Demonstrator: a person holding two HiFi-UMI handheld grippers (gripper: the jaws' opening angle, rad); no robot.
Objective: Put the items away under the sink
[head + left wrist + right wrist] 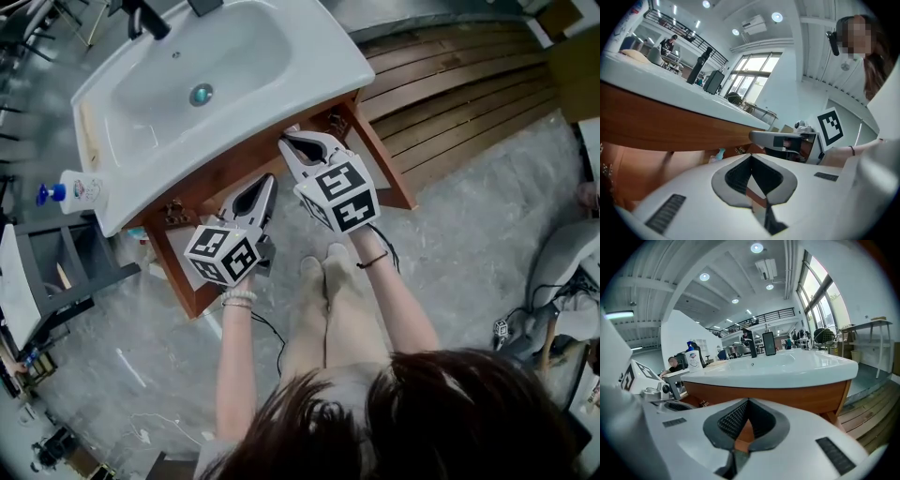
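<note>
Head view: one white sink (pixel 349 62) sits on one wooden vanity (pixel 202 192). A single soap bottle (pixel 82 192) is on the sink's left rim, with its blue pump toward the picture's left edge. The two grippers are side by side just in front of the vanity, left gripper (pixel 266 183) and right gripper (pixel 298 142), both tips aimed under the sink.

Left gripper view: the jaws meet at the tips with nothing between them.

Right gripper view: the jaws are likewise together and empty. Across the sink the soap bottle stands upright, long axis vertical.
</note>
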